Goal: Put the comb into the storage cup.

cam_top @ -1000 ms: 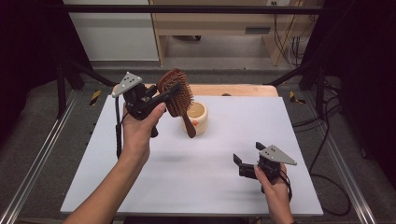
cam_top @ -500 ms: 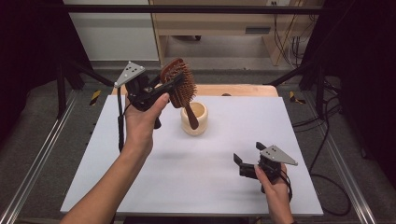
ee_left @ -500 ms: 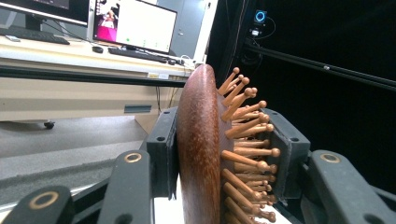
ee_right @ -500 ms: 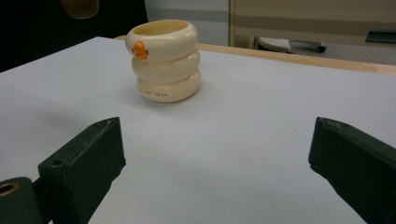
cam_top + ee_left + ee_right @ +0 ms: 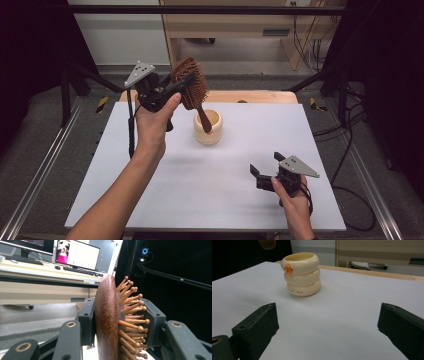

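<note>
So I start with the big white surface [image 5: 150, 200]. My left tool [image 5: 167, 92] hangs high over its far left part, at about 11 o'clock from the middle. It is clamped on the brown hairbrush [image 5: 192, 87], one pad on the smooth back and one on the pins, as I see in the left gripper view [image 5: 107, 322]. The brush is long and stands almost straight up and down, with its head on top and its handle pointing down toward 5 o'clock.

The handle tip sits right at the mouth of the cream cup [image 5: 208, 127]. The cup stands at about 5 o'clock from my left tool, just below it. I think I need to lower the brush straight down so the handle goes in.

My right tool [image 5: 267, 172] rests low near 4 o'clock, well apart from the cup, jaws wide with nothing in them.

The cup has an orange bump [image 5: 288, 268] and a tiny line of writing [image 5: 295, 291], too small for me to read.
</note>
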`<act>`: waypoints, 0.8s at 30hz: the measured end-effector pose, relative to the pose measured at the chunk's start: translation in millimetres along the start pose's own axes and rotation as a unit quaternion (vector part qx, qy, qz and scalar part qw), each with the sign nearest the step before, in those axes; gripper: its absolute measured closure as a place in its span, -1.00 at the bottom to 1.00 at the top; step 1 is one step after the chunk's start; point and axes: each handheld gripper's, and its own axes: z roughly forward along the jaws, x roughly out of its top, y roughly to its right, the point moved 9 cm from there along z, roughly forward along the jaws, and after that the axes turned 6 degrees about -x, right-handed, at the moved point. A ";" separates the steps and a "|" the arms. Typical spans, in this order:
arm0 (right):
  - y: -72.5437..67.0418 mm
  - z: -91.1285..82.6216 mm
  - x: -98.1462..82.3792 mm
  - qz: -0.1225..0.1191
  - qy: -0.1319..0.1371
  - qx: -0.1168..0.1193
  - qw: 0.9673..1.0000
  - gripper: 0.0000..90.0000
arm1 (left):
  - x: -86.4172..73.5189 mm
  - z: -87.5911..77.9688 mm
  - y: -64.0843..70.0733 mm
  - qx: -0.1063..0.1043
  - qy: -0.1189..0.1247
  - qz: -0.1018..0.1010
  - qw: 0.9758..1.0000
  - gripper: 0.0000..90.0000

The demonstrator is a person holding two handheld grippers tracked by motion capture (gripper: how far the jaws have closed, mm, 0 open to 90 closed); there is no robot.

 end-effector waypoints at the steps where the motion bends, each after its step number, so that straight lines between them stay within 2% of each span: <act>1: -0.3 0.1 0.1 0.002 0.000 0.000 1.000 -0.92 | 0.3 1.3 -1.4 0.001 0.001 -0.001 1.000 0.16; 8: -1.2 1.4 -0.7 0.000 -0.002 0.002 1.000 -0.92 | -0.8 11.4 -15.3 0.010 0.008 -0.009 1.000 0.16; 13: -2.0 2.1 -0.8 0.000 -0.001 0.003 1.000 -0.92 | -6.2 15.9 -20.1 0.015 0.007 -0.015 1.000 0.16; 24: -1.7 2.0 -0.7 0.000 -0.001 0.004 1.000 -0.92 | 6.7 23.4 -27.7 0.024 0.027 -0.018 0.999 0.16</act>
